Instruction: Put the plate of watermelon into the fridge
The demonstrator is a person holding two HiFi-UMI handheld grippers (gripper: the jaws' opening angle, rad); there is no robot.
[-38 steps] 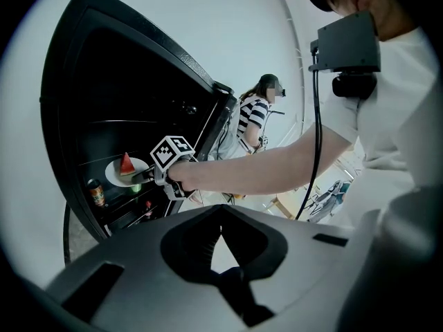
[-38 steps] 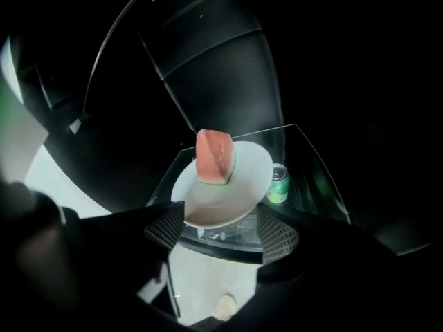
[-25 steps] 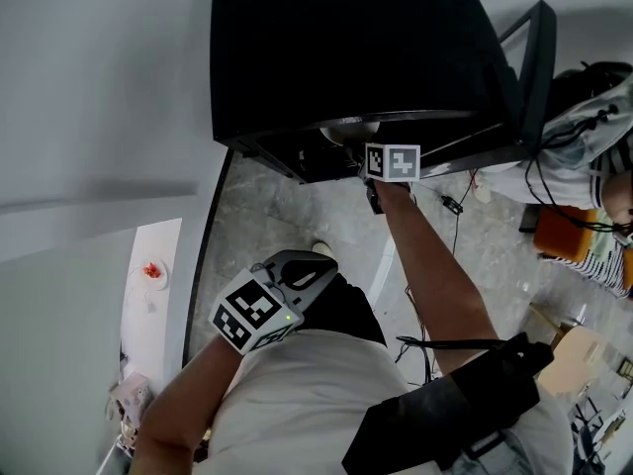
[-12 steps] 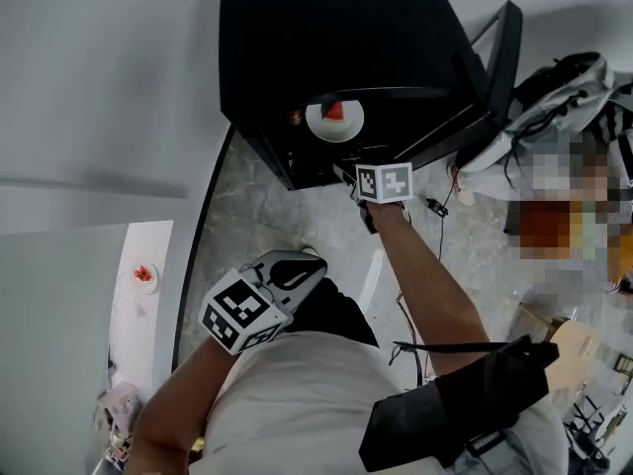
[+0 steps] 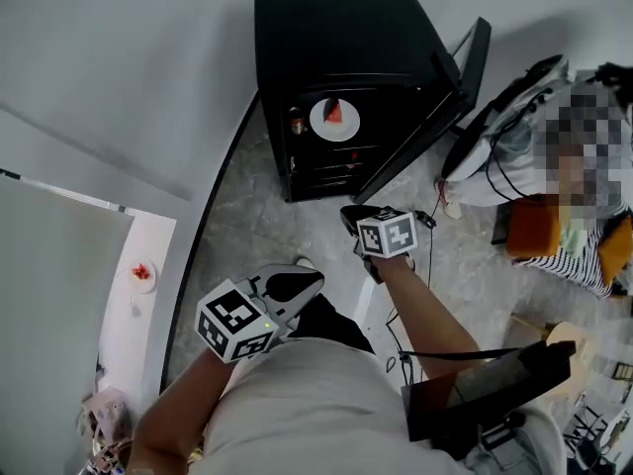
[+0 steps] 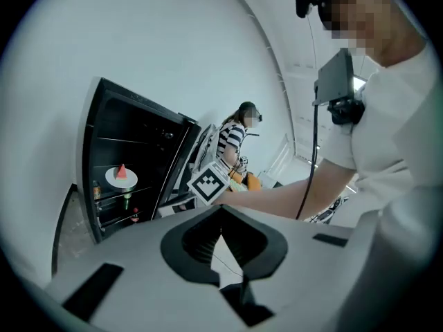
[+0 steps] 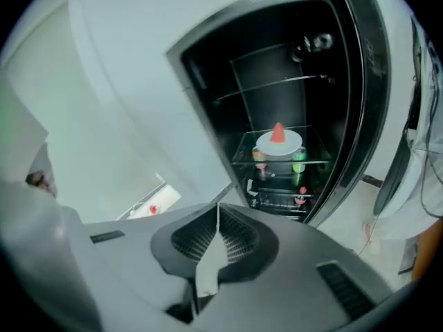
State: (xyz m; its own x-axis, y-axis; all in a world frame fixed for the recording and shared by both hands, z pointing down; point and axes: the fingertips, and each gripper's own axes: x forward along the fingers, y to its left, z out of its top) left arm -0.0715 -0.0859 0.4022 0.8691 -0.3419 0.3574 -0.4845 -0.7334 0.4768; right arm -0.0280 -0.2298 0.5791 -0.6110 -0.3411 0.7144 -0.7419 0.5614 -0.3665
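Note:
A white plate (image 5: 334,120) with a red watermelon wedge (image 5: 334,111) rests on a glass shelf inside the open black fridge (image 5: 336,28). My right gripper (image 5: 349,215) hangs over the floor in front of the fridge, well back from the plate. Its jaws have just been closing and now meet with nothing between them, as the right gripper view shows (image 7: 218,207); there the plate (image 7: 278,143) sits straight ahead. My left gripper (image 5: 314,278) is low near my body, shut and empty (image 6: 221,211). In its view the plate (image 6: 121,178) is far off at the left.
The fridge door (image 5: 473,62) stands open to the right. Bottles (image 7: 299,164) stand on the shelves under the plate. A white counter (image 5: 138,295) at the left carries another small dish with red fruit (image 5: 141,272). A seated person (image 5: 579,250) and bags are at the right.
My right gripper has drawn back out of the fridge toward me, leaving the plate on the shelf, and its jaws have shut. The left gripper has also moved back and up.

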